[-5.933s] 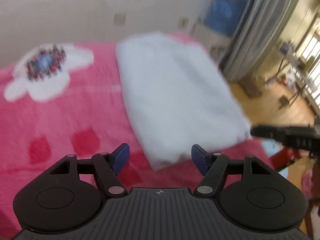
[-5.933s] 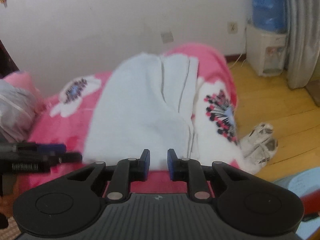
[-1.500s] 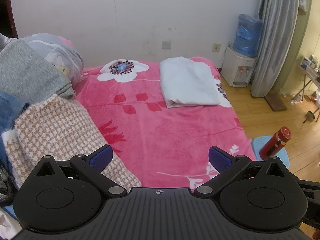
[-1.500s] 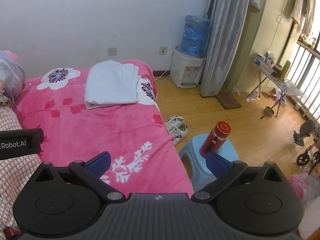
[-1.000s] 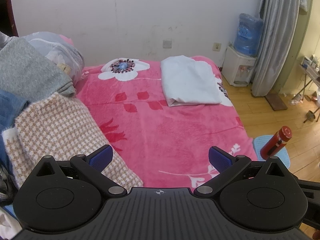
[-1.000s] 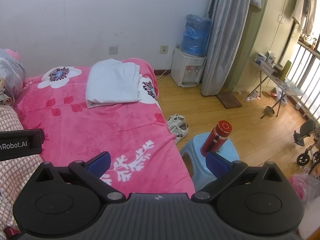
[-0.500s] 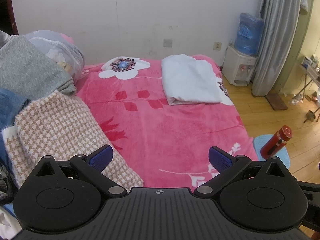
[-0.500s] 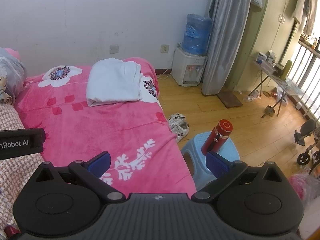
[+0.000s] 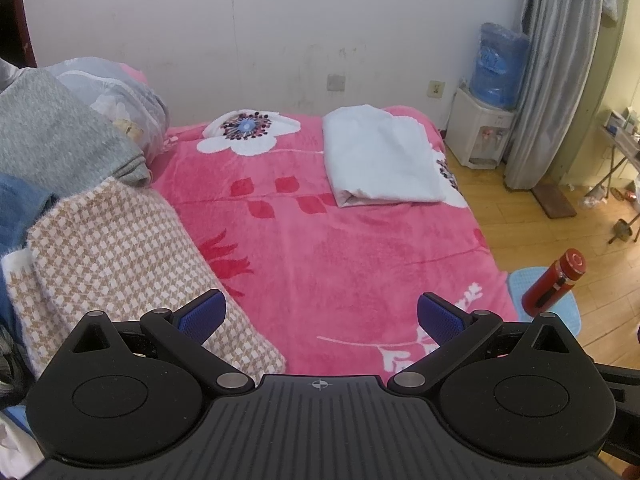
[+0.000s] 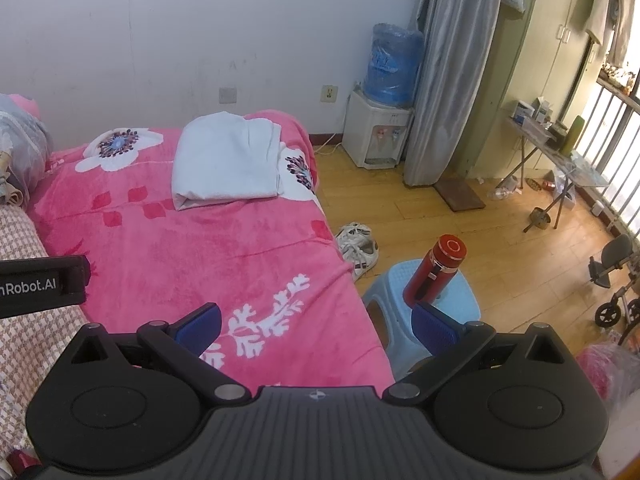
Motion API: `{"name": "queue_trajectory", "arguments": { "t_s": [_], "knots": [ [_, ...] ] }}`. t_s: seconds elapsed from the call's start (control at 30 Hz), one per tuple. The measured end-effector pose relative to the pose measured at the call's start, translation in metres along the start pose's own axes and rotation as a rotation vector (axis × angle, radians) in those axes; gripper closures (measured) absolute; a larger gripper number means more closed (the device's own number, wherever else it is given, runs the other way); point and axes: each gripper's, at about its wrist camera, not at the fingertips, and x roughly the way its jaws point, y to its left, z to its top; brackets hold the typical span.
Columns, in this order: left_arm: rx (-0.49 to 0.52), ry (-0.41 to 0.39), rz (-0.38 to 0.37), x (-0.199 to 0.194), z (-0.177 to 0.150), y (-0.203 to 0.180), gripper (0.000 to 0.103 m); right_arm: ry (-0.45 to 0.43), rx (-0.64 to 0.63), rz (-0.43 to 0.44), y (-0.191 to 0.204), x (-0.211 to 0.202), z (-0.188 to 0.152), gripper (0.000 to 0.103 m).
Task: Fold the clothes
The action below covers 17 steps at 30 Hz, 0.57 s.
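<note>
Both our grippers, left gripper [image 9: 318, 316] and right gripper [image 10: 316, 322], hang spread and empty; white garment [image 9: 380, 162] lies folded far ahead, so next we reach left for the houndstooth piece [image 9: 120, 260].

1. Bed cover [image 9: 344, 248]: pink plush fleece, soft nap, matt, printed flowers.
2. Folded white garment [image 9: 380, 160], at 12 o'clock on the bed: smooth matt cloth, thin grey stripes seen from the right wrist view [image 10: 228, 160].
3. Houndstooth cloth [image 9: 120, 248], at 9 o'clock: tan-and-white woven, fuzzy, coarse.
4. Grey knit [image 9: 52, 144]: heathered, rough, matt.
5. Left gripper [image 9: 320, 314]: matt black plastic body, ribbed housing, bright metal pivot pins; blue pads [image 9: 202, 314] with fine ridged texture.
6. Right gripper [image 10: 316, 322]: same finish.
7. Red bottle [image 10: 436, 272]: glossy, metallic sheen.
8. Stool [image 10: 460, 300]: pale blue plastic, dimpled top.
9. Floor [image 10: 500, 248]: varnished wood boards, slight shine.
10. Curtain [image 10: 444, 72]: grey satiny cloth.
</note>
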Motion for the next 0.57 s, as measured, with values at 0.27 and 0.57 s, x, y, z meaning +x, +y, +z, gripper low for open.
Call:
{"name": "queue_trajectory", "arguments": {
  "t_s": [0.27, 0.57],
  "knots": [
    [-0.001, 0.003, 0.001, 0.0009, -0.0001, 0.0007, 0.000, 0.004, 0.001, -0.001, 0.0010, 0.0009, -0.0007, 0.000],
    [-0.001, 0.003, 0.002, 0.0004, -0.0009, 0.0000, 0.000, 0.002, 0.003, -0.003, -0.0001, 0.0008, -0.0014, 0.000]
  ]
}}
